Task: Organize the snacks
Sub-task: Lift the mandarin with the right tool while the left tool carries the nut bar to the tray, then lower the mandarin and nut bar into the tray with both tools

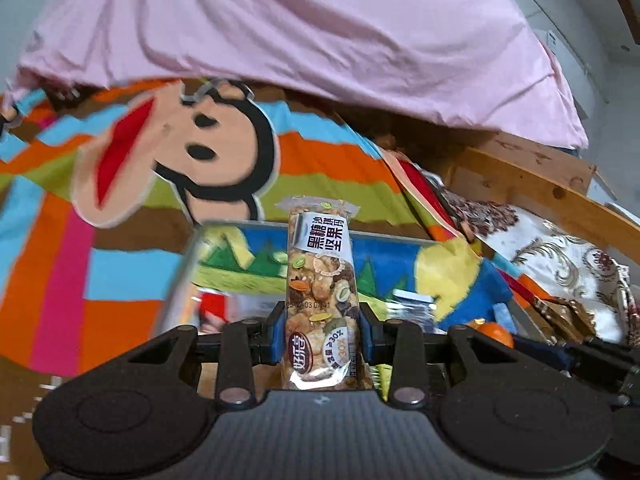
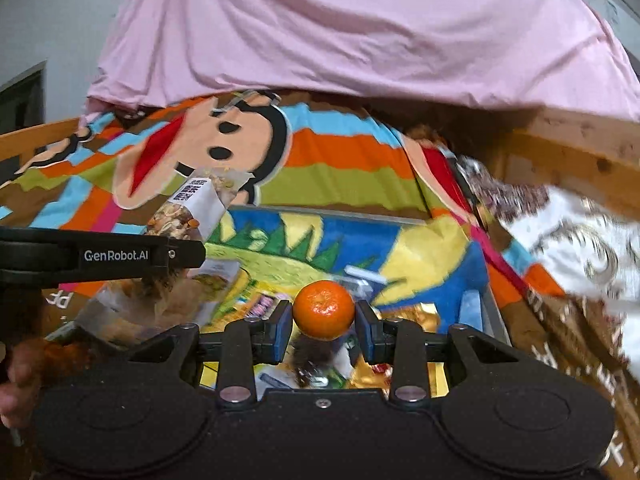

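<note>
My left gripper (image 1: 320,330) is shut on a nut snack bar (image 1: 320,280) in a clear wrapper with a white label, held upright between the blue pads. My right gripper (image 2: 324,322) is shut on a small orange mandarin (image 2: 324,309). Both hang over a clear plastic bin (image 1: 188,256) holding several snack packets (image 2: 416,312). In the right wrist view the left gripper (image 2: 182,254) with the snack bar (image 2: 200,206) shows at the left. In the left wrist view the mandarin (image 1: 494,330) peeks out at the right.
A striped blanket with a cartoon monkey face (image 1: 180,152) lies under the bin. A pink sheet (image 1: 320,32) is draped behind it. A wooden bed rail (image 1: 560,196) and a floral cloth (image 1: 560,256) are at the right. A hand (image 2: 16,376) shows at lower left.
</note>
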Demonstrator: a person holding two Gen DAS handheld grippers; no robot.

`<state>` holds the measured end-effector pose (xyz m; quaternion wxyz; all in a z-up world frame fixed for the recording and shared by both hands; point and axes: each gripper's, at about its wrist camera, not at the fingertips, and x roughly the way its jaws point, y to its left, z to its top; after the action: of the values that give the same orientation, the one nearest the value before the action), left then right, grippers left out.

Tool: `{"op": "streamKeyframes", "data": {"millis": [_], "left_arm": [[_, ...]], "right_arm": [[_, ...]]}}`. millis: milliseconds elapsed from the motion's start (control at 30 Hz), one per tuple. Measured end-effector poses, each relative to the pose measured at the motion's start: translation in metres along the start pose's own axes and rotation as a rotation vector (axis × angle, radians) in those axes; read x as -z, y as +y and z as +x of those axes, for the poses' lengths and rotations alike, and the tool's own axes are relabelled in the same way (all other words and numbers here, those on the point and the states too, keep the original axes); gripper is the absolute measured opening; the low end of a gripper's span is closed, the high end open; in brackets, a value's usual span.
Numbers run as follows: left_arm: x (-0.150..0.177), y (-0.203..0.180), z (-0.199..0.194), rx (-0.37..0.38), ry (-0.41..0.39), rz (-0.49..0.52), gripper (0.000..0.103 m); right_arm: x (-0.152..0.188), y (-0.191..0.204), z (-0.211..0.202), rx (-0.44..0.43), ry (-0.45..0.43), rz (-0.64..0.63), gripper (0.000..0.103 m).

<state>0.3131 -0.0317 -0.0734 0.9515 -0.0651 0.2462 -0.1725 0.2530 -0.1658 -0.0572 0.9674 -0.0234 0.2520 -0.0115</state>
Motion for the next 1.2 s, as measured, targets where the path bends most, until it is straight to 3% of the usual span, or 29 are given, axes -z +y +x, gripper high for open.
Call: {"op": "streamKeyframes", "data": {"millis": [300, 933, 1100, 1200], "left_arm": [[0.010, -0.024, 0.032, 0.079, 0.093, 0.056, 0.039], [0.020, -0.029, 0.049, 0.067, 0.170, 0.086, 0.039], [0.019, -0.028, 0.049, 0.071, 0.186, 0.072, 0.041], [0.015, -0.027, 0.044, 0.069, 0.180, 0.059, 0.050]], "right_arm": [[0.011, -0.014, 0.015, 0.060, 0.059, 0.019, 0.036], [0.022, -0.020, 0.025, 0.094, 0.114, 0.033, 0.037], [0.021, -0.021, 0.022, 0.097, 0.106, 0.041, 0.048], [0.019, -0.023, 0.018, 0.103, 0.101, 0.056, 0.056]]}}
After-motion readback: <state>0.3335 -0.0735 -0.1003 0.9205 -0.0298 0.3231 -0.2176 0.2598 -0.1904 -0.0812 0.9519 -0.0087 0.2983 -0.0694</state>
